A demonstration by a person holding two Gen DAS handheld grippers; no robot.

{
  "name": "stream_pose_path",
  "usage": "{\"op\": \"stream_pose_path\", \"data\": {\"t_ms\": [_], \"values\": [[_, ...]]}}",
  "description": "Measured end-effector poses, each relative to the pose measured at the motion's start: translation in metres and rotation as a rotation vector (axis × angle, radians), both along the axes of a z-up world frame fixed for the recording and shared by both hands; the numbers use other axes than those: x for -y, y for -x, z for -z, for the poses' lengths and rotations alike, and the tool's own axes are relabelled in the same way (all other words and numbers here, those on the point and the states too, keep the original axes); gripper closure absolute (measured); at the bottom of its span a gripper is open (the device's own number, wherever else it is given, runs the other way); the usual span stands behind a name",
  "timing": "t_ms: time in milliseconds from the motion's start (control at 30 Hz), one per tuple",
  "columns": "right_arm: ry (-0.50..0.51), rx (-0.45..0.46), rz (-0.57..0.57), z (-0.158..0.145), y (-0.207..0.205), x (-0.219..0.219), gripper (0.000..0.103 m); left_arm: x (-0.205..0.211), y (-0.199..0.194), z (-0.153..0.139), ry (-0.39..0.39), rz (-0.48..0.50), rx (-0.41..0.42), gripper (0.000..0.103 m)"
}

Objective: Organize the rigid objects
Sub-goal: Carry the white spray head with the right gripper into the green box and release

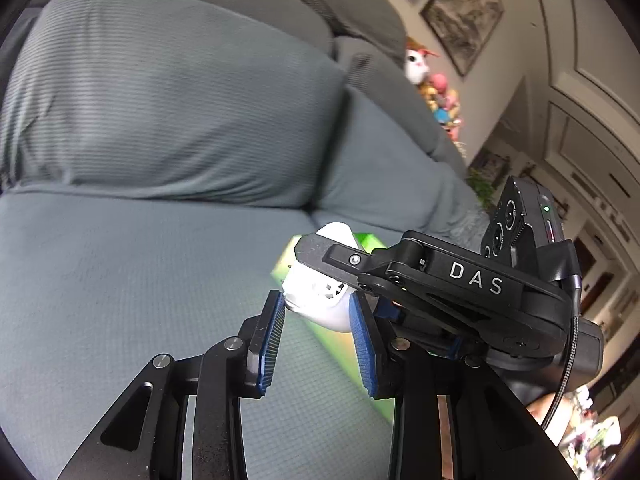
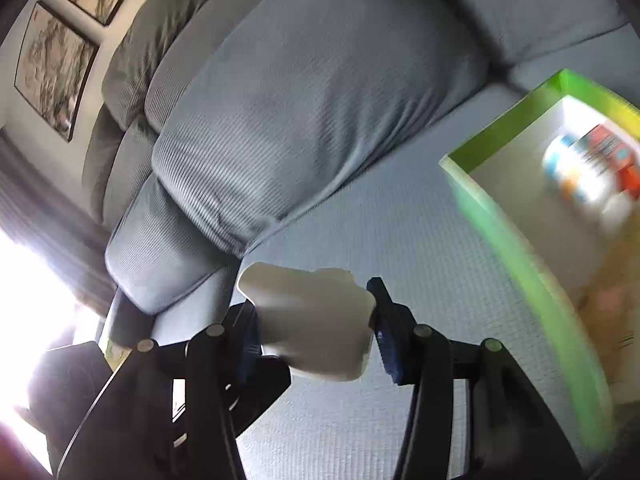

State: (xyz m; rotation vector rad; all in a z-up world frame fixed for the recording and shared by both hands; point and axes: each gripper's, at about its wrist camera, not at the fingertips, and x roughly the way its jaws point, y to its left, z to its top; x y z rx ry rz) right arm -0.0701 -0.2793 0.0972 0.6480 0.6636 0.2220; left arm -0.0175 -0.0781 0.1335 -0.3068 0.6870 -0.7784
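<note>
In the left wrist view a white plastic object (image 1: 320, 300) sits between the blue pads of my left gripper (image 1: 318, 308), whose jaws touch it on both sides. My right gripper (image 1: 432, 280) crosses in front from the right and also closes on that object. In the right wrist view the right gripper (image 2: 316, 320) is shut on the white object (image 2: 312, 320), held above the sofa seat. A green box (image 2: 516, 236) stands on the seat to the right, with a blurred bottle (image 2: 580, 176) and a red carton (image 2: 616, 156) inside. The box also shows in the left wrist view (image 1: 332, 340) behind the object.
A grey-blue sofa seat (image 1: 120, 280) and back cushions (image 1: 168, 100) fill the scene. Plush toys (image 1: 436, 92) sit at the sofa's far end. Framed pictures (image 1: 460, 16) hang on the wall. Bright window glare (image 2: 28, 300) is at the left.
</note>
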Motion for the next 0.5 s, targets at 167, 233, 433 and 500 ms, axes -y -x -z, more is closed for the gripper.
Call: {"op": "stream_pose_path", "data": {"t_ms": [167,233,433,500], "values": [[-0.014,0.028,0.083,-0.007,0.009,0.031,0.054,0.037,-0.002,-0.010,-0.017,0.065,0.035,0.069],[-0.023,0.024,0.116,-0.006,0.011,0.045,0.054,0.052,-0.003,-0.012,-0.026,0.089,0.042,0.069],[-0.030,0.006,0.227,-0.003,0.024,0.085,0.054,0.095,-0.003,-0.008,-0.013,0.177,0.030,0.069],[-0.025,0.000,0.274,-0.003,0.029,0.096,0.054,0.108,-0.003,-0.007,-0.010,0.200,0.024,0.069]]}}
